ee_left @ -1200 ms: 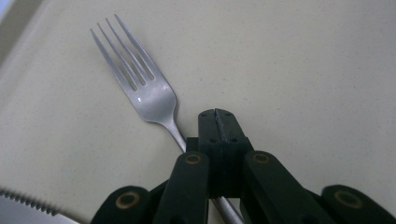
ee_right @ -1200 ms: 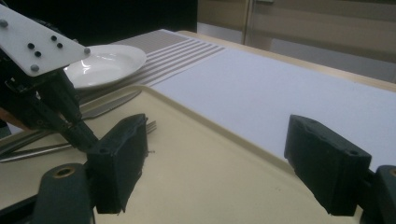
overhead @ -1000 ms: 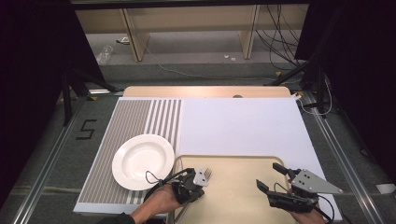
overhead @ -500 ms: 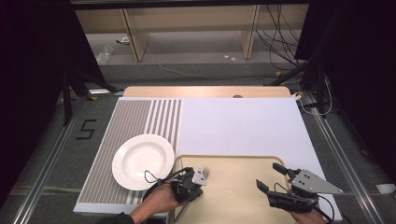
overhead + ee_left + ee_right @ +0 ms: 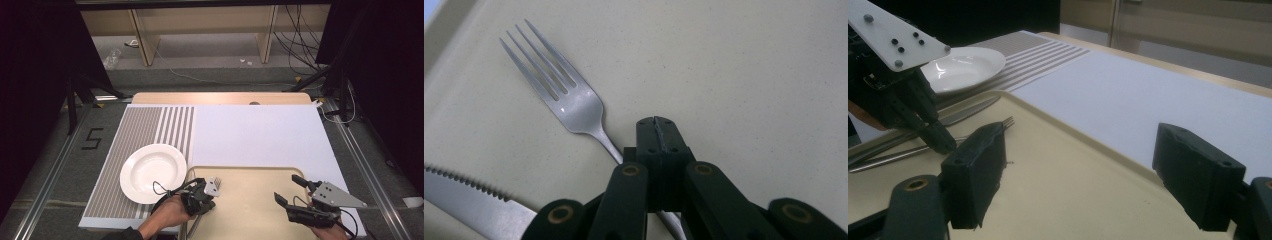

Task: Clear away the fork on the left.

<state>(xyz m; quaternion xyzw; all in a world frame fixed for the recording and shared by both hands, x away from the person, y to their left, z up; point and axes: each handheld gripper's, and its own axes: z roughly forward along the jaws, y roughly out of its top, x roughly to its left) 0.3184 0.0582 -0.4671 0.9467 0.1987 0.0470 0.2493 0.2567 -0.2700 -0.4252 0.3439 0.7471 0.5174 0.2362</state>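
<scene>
Nothing has moved since the earlier frames; both hands sit as they were. At left, one white plate (image 5: 154,173) rests on the striped mat. Beside it, the left gripper (image 5: 658,131) has its jaws pinched together on the handle of the one fork (image 5: 555,86), which lies on the beige tray (image 5: 250,210) next to one knife (image 5: 471,199) (serrated edge). Lift straight up, keeping the fork level. The right gripper (image 5: 290,189) hovers, jaws wide apart and holding nothing.

Fork (image 5: 574,102): brushed metal, dull sheen. Knife (image 5: 469,202): same metal, serrated edge, lower left of frame. Tray (image 5: 749,75): matt beige plastic, faintly speckled. Plate (image 5: 154,172): glossy white ceramic by the look. Left gripper (image 5: 658,131) jaws: matt black plastic.
</scene>
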